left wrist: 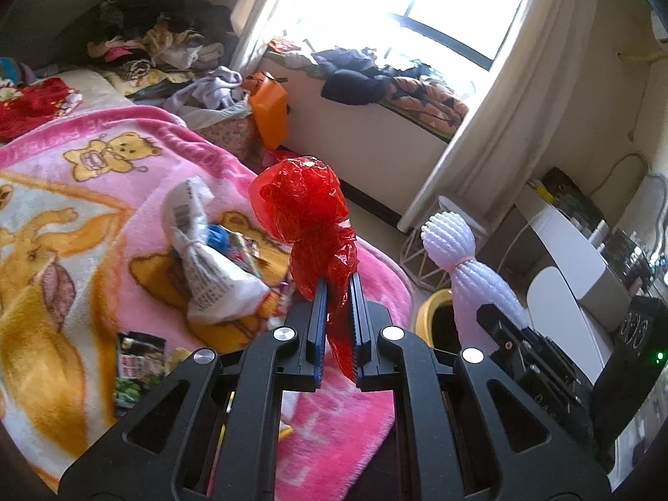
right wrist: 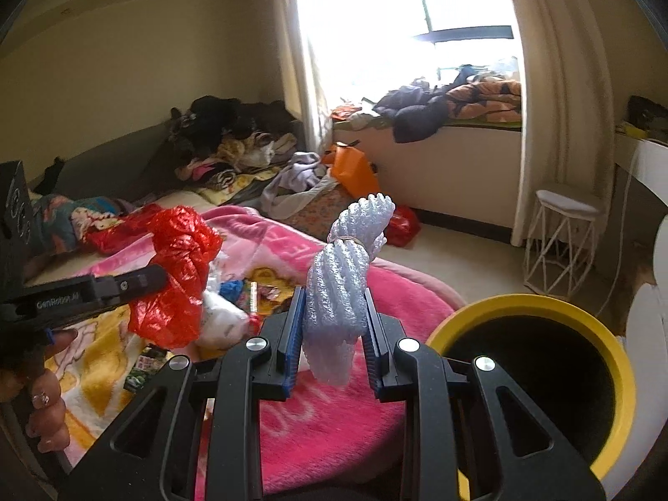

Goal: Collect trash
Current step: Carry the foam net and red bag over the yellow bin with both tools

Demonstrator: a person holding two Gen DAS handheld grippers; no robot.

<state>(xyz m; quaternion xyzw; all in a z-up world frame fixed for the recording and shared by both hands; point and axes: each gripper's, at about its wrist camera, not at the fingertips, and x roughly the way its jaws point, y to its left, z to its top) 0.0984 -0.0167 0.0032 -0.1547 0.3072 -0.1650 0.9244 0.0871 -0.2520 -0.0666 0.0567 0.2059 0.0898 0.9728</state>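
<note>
Holding two pieces of trash beside the bin

Clamping the lower tail of a red bag (left wrist: 307, 213), the left gripper (left wrist: 337, 288) had its jaws nearly together, with crinkled film bunched above them and a strip trailing below. The right gripper (right wrist: 334, 300) was closed on a bundle of white foam netting (right wrist: 346, 267), tied at its waist with a thin band; its jaws stood wider, since the foam filled the gap.

Both items looked very light and soft. The film seemed slippery and likely to slide unless pinched at a gathered part. The foam looked springy; the waist under the band seemed the firmest hold.

A yellow-rimmed bin (right wrist: 613, 355) stood just right of the foam, open and dark inside. Left of the bin lay a pink blanket (left wrist: 175, 154), and on it a knotted white bag (left wrist: 208, 267), a green wrapper (left wrist: 137, 367) and smaller bright scraps, all farther from the bin than the held items.
</note>
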